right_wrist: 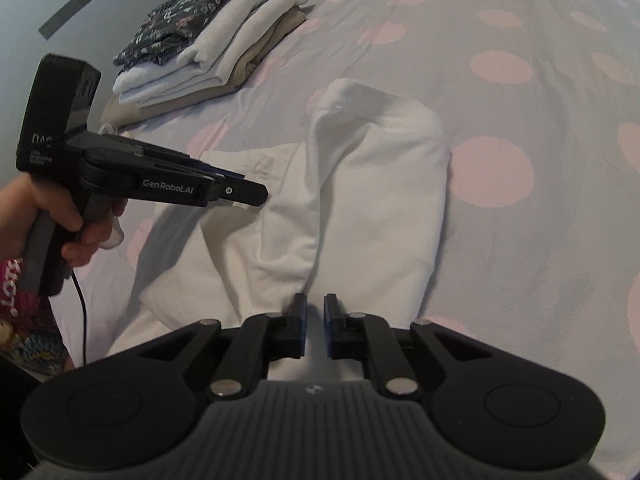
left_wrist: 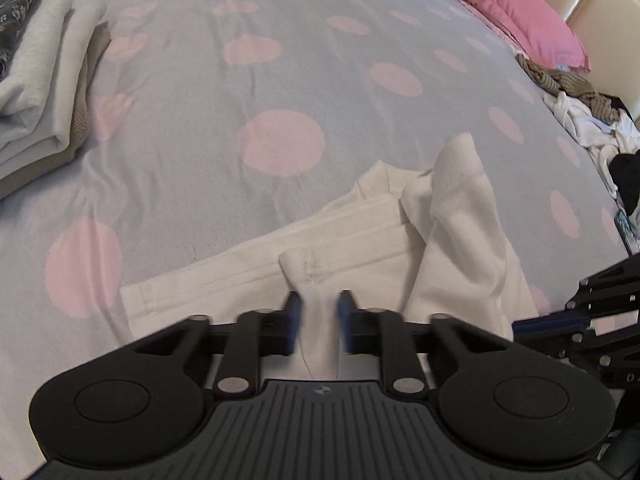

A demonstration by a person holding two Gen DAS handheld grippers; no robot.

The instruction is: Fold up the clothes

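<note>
A white garment (left_wrist: 360, 232) lies partly folded on the dotted bedspread (left_wrist: 200, 120). My left gripper (left_wrist: 320, 300) is shut on a raised fold of its near edge, with the cloth pinched between the blue pads. The right wrist view shows that same left gripper (right_wrist: 260, 196) from the side, held by a hand (right_wrist: 24, 216), over the garment's (right_wrist: 380, 200) left part. My right gripper (right_wrist: 316, 304) stands over the garment's near end. Its jaws are a narrow gap apart, with pale cloth showing below them. In the left wrist view the right gripper (left_wrist: 520, 326) is at the right edge.
A stack of folded clothes (right_wrist: 200, 52) sits at the bed's far left, also seen as the folded stack (left_wrist: 40, 80). A heap of unfolded clothes (left_wrist: 580, 112) lies by the pink pillow (left_wrist: 520, 4) at the right. A black cable (right_wrist: 82, 312) hangs from the left gripper.
</note>
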